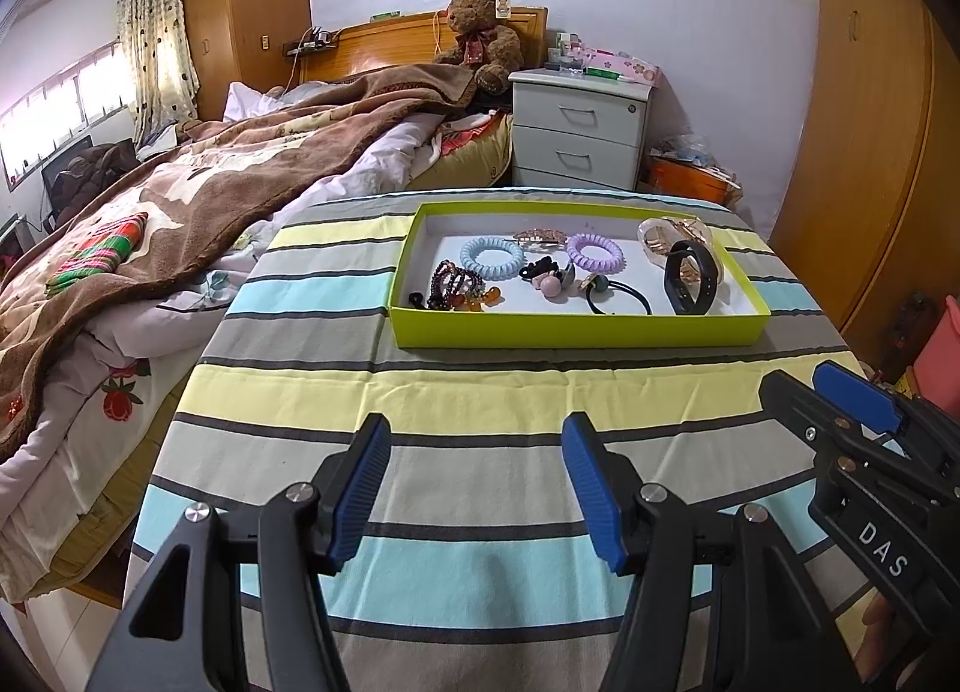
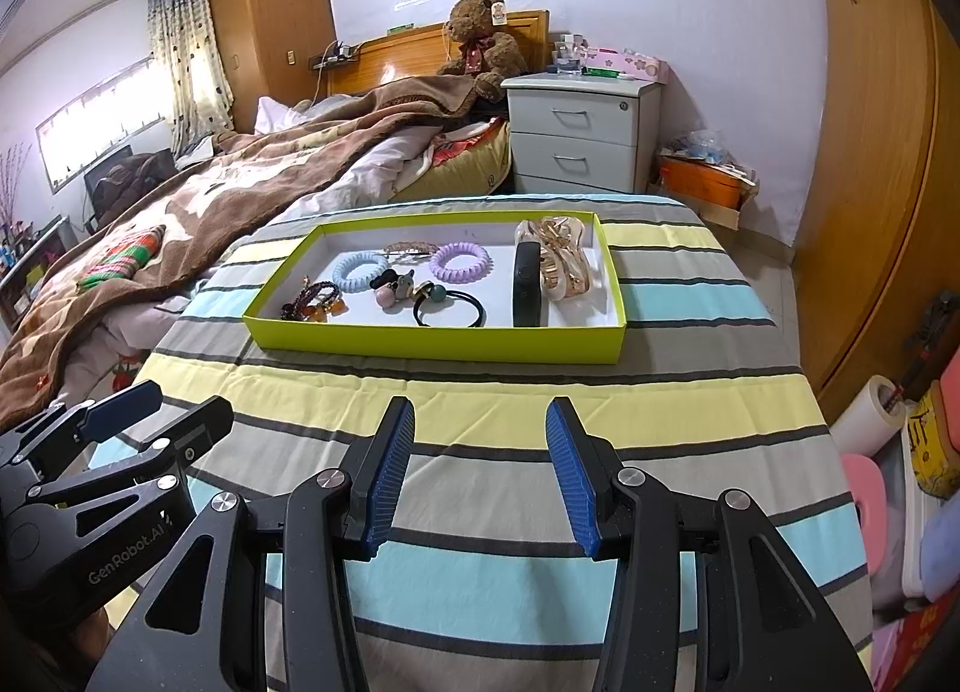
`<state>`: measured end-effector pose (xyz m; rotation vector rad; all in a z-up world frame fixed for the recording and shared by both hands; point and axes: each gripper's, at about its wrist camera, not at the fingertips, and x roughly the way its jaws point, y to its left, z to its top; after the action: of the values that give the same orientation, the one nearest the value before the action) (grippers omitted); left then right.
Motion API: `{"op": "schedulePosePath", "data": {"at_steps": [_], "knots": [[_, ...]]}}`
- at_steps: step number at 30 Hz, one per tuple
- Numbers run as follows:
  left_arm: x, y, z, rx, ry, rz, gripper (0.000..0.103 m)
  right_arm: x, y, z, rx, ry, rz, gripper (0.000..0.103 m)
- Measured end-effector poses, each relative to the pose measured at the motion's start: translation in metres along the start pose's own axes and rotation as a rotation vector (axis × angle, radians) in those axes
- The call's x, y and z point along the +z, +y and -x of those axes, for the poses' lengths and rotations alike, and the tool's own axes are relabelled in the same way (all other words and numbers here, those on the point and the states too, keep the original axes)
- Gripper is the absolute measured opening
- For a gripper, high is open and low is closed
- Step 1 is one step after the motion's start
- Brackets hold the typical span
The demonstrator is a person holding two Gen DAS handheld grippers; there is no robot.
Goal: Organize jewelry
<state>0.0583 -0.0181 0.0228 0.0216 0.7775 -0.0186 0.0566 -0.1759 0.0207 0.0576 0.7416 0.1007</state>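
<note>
— Two grippers, both idle as far as I can see. The left gripper (image 1: pixel 474 488) hangs over the striped cloth on the tabletop (image 1: pixel 480 392), its blue-padded fingers (image 1: pixel 360 488) parted fairly wide with nothing between them.

— And the other one?

— Same story: the right gripper (image 2: pixel 480 476) has its fingers (image 2: pixel 570 476) apart, a little narrower perhaps, holding nothing. From the left camera you catch it at four o'clock (image 1: pixel 858 404).

— Where is the jewelry?

— All inside the shallow lime-green cardboard tray (image 2: pixel 432 341), which sits at twelve o'clock from both grippers, well clear of the fingers. In the tray, at nine o'clock, lies a heap of dark beaded bracelets with orange stones (image 2: pixel 315 299). Beside it a pale blue spiral hair tie (image 2: pixel 360 270), then a lilac spiral hair tie (image 2: pixel 459 261) nearer the middle, with a thin gold hair clip (image 2: pixel 408 249) behind the two.

— Anything at the front?

— A black elastic hair band with a round bead (image 2: pixel 450 305), and just left of it a cluster of pink and grey bobbles (image 2: pixel 393 287). At three o'clock a black wristband (image 2: pixel 527 287) stands on edge, touching a rose-gold metal-link watch (image 2: pixel 558 260).
</note>
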Motion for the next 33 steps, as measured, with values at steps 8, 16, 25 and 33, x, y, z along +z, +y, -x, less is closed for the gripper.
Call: {"op": "schedulePosePath", "data": {"at_steps": [8, 16, 25, 33], "knots": [[0.0002, 0.0007, 0.0004, 0.001, 0.000, 0.002, 0.061, -0.0003, 0.0005, 0.0008, 0.000, 0.001, 0.001, 0.047], [-0.0002, 0.0009, 0.0006, 0.003, -0.001, 0.001, 0.061, 0.0000, 0.0007, 0.0016, 0.000, 0.000, 0.002, 0.047], [-0.0007, 0.0046, 0.0025, 0.007, 0.003, 0.004, 0.061, 0.0002, 0.0009, 0.0025, -0.001, 0.000, 0.002, 0.047], [-0.0007, 0.0059, 0.0018, 0.010, 0.010, 0.007, 0.061, 0.0000, 0.0006, 0.0017, -0.001, 0.001, 0.002, 0.047]]}}
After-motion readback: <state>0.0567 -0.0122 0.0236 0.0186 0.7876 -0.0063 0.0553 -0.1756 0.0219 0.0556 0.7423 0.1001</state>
